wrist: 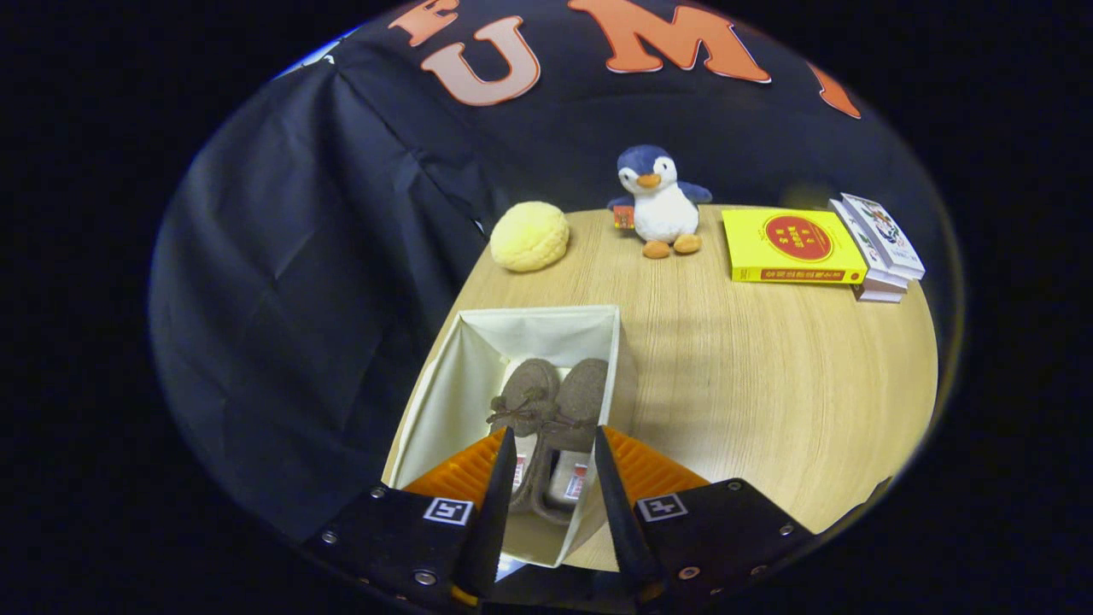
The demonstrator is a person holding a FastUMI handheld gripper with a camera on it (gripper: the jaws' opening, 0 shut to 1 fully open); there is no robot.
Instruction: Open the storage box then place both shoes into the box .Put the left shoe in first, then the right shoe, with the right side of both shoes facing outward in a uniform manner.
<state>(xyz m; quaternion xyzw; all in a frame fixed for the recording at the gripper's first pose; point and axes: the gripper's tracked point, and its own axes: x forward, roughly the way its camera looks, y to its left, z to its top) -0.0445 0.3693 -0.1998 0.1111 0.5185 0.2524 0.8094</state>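
Observation:
The cream fabric storage box (444, 384) stands open on the round wooden table. Two grey-brown felt shoes lie side by side inside it, toes pointing away from me: one shoe (523, 395) on the left with a small lace bow, the other shoe (582, 391) on the right against the box wall. My gripper (555, 440) hovers above the box over the shoes' heels. Its fingers stand apart, with nothing pressed between them. The shoes' heel ends are partly hidden behind the fingers.
Beyond the box on the table (768, 384) sit a yellow fluffy ball (529, 237), a plush penguin (657, 203), a yellow book (790, 246) and a small stack of books (879, 248). Bare tabletop lies to the right of the box.

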